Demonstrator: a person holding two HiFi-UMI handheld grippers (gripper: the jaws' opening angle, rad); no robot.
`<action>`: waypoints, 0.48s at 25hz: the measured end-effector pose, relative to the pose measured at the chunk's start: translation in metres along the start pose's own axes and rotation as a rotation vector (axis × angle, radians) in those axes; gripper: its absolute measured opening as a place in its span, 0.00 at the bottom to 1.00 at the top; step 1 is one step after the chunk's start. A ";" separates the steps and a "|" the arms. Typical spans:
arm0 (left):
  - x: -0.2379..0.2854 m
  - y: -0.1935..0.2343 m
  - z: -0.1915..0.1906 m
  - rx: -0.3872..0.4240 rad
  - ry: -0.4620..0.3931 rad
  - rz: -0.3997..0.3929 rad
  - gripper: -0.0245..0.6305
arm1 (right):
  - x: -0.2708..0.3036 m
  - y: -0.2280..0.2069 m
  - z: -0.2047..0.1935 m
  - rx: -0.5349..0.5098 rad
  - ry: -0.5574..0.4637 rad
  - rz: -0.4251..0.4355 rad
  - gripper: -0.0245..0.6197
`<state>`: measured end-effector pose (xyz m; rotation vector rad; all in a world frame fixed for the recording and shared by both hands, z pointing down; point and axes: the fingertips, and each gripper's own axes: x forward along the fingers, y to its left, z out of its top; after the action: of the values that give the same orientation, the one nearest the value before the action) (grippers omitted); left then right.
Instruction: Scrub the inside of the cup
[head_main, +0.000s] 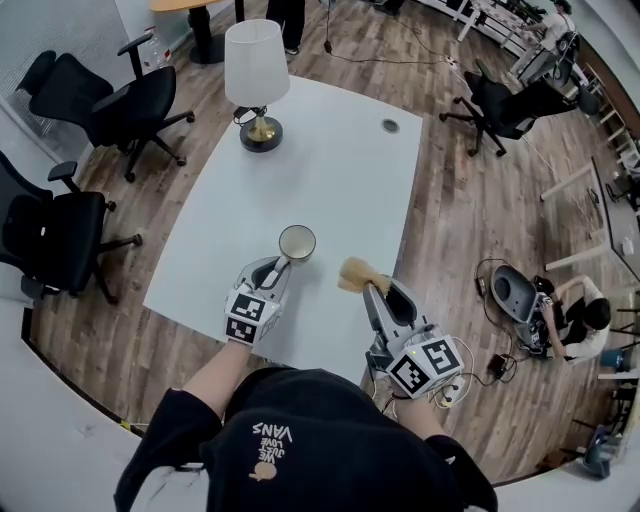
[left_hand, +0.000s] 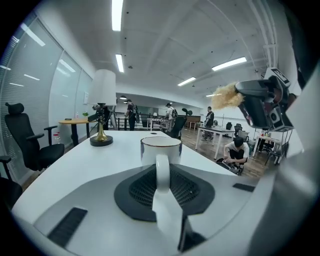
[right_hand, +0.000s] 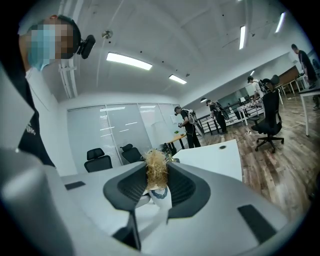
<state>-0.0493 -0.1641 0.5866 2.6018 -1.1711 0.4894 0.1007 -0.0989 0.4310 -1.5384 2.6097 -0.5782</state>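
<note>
A white cup (head_main: 297, 243) with a dark rim stands upright on the white table (head_main: 330, 160). My left gripper (head_main: 282, 266) is shut on the cup's handle (left_hand: 162, 170), with the cup (left_hand: 161, 149) just ahead of the jaws. My right gripper (head_main: 372, 288) holds a tan fibrous scrubber (head_main: 356, 274) between its jaws, right of the cup and above the table. In the right gripper view the scrubber (right_hand: 156, 170) sticks up between the pads. From the left gripper view the scrubber (left_hand: 226, 96) shows at the upper right, clear of the cup.
A white-shaded lamp (head_main: 257, 75) on a brass base stands at the table's far end. A round cable grommet (head_main: 390, 125) lies far right. Black office chairs (head_main: 120, 100) stand left, another (head_main: 505, 105) far right. A person (head_main: 575, 315) crouches on the floor at right.
</note>
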 end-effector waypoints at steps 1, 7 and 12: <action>0.003 0.003 -0.002 -0.003 0.006 0.002 0.14 | -0.001 -0.002 0.000 0.004 -0.003 -0.004 0.22; 0.015 0.013 -0.015 -0.015 0.041 0.010 0.14 | -0.008 -0.007 -0.002 0.012 0.008 -0.041 0.22; 0.018 0.016 -0.014 -0.018 0.029 0.006 0.14 | -0.009 -0.009 -0.002 0.011 0.012 -0.052 0.22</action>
<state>-0.0527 -0.1814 0.6080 2.5678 -1.1694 0.5127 0.1126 -0.0944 0.4349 -1.6093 2.5775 -0.6074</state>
